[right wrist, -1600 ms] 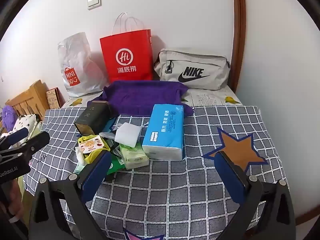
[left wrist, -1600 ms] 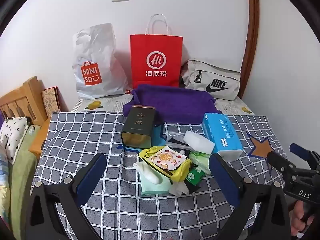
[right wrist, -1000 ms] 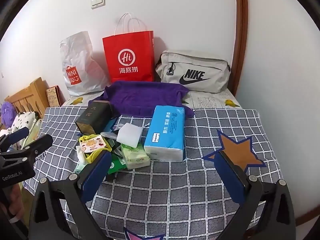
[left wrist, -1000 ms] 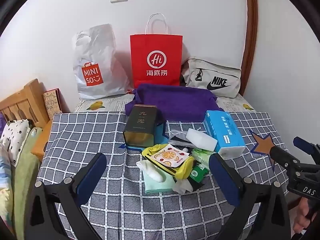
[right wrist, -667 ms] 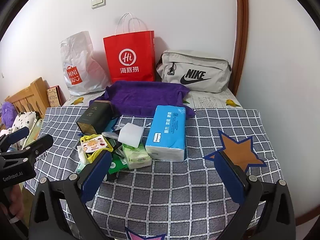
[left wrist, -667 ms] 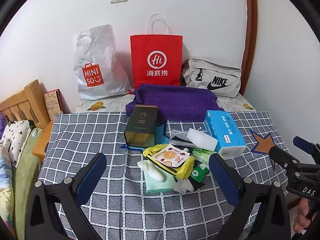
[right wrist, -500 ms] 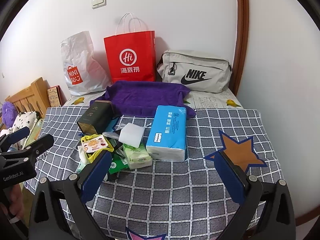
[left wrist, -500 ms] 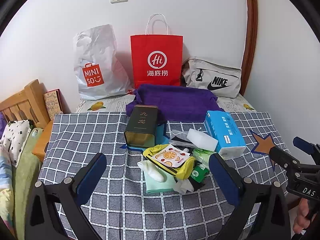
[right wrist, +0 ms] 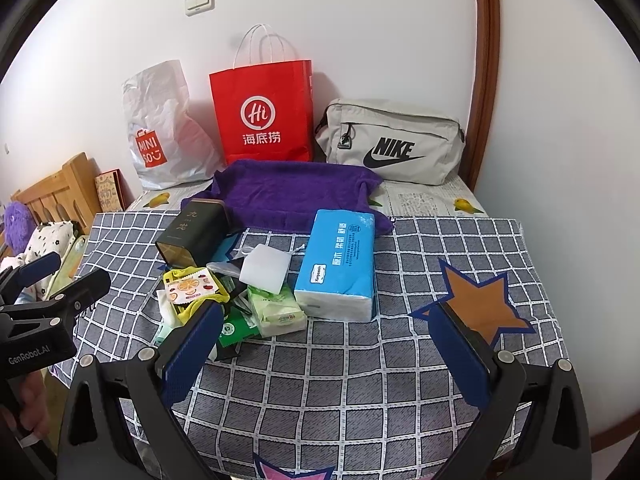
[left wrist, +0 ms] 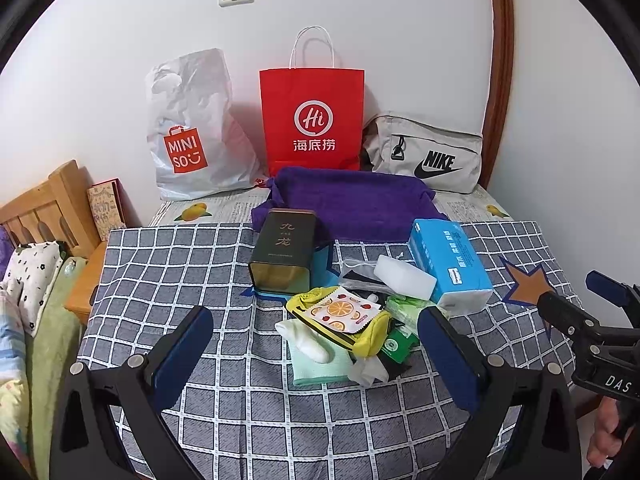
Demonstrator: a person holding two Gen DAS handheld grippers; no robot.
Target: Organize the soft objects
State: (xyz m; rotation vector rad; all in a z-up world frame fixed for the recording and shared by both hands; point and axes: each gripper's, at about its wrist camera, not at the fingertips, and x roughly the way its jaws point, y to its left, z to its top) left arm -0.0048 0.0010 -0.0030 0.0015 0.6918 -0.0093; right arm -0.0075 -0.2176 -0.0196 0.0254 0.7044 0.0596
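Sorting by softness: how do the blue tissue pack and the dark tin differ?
The blue tissue pack is bright, plastic-wrapped and soft-edged; the dark tin is black-green, rigid and sharp-cornered. The pack lies apart at the right; the tin borders the pile's left. Both lie on their sides on the checked cloth.

Green packet mostly buried under the yellow pouch; its label is too small to read. Black item under the white sponge is largely covered, identity unclear. Blue sheet shows only an edge behind the dark tin. Small print on the tissue pack is illegible. Right gripper is cut off at the left wrist view's edge. Wooden headboard is cropped at the frame edge.
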